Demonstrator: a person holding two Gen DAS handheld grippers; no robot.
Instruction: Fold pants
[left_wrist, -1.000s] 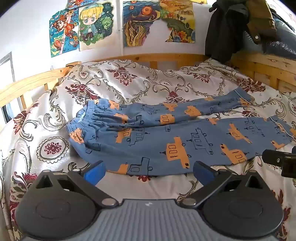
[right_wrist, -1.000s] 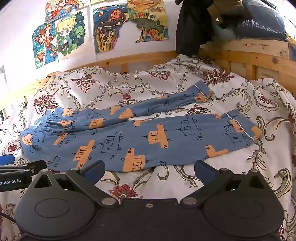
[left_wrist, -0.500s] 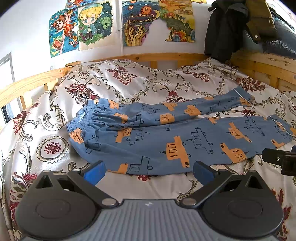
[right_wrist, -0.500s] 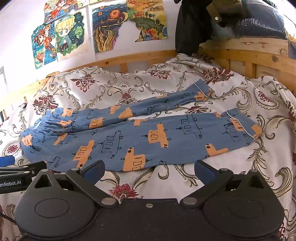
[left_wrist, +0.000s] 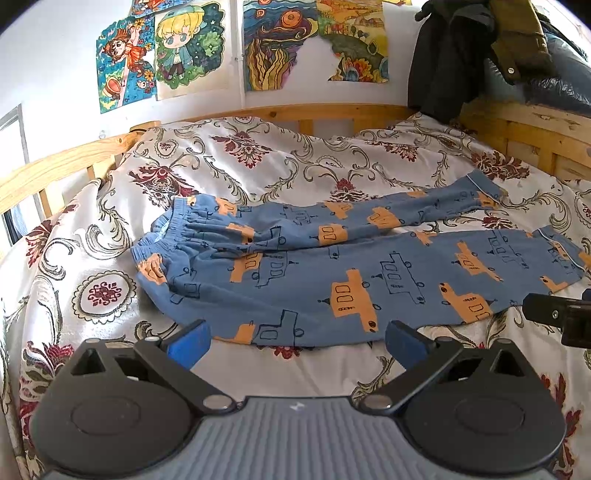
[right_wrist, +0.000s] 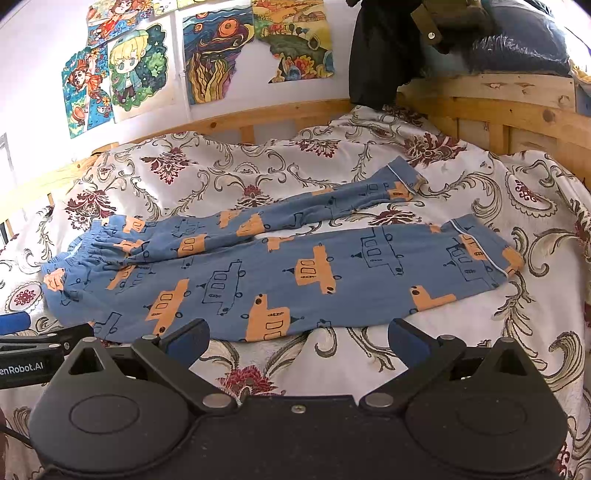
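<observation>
**Pants laid out, no fold made yet**

A pair of blue pants (left_wrist: 332, 273) with an orange print is seen spread lengthwise on a flowered bedspread (left_wrist: 258, 162). The waistband (left_wrist: 166, 236) lies at the pants' left end and the two cuffs at the right end. The near leg (right_wrist: 314, 277) is laid flat and fairly smooth. The far leg (right_wrist: 314, 210) is angled away from it, so that a wedge of bedspread is shown between the two cuffs, while near the waistband the legs overlap and the cloth is bunched.

The left gripper (left_wrist: 295, 336) is held just short of the pants' near edge, toward the waistband half. Its jaws are spread wide and nothing is held between them. The right gripper (right_wrist: 295, 332) is held likewise at the near edge, toward the cuff half, with its jaws spread wide and empty. Neither is seen to touch the cloth.

The task is judged to be at its start: the pants are laid out, but no fold is visible. What remains, as far as can be told, is for one leg to be brought over the other, and then for the length to be folded from cuffs toward waistband.
</observation>
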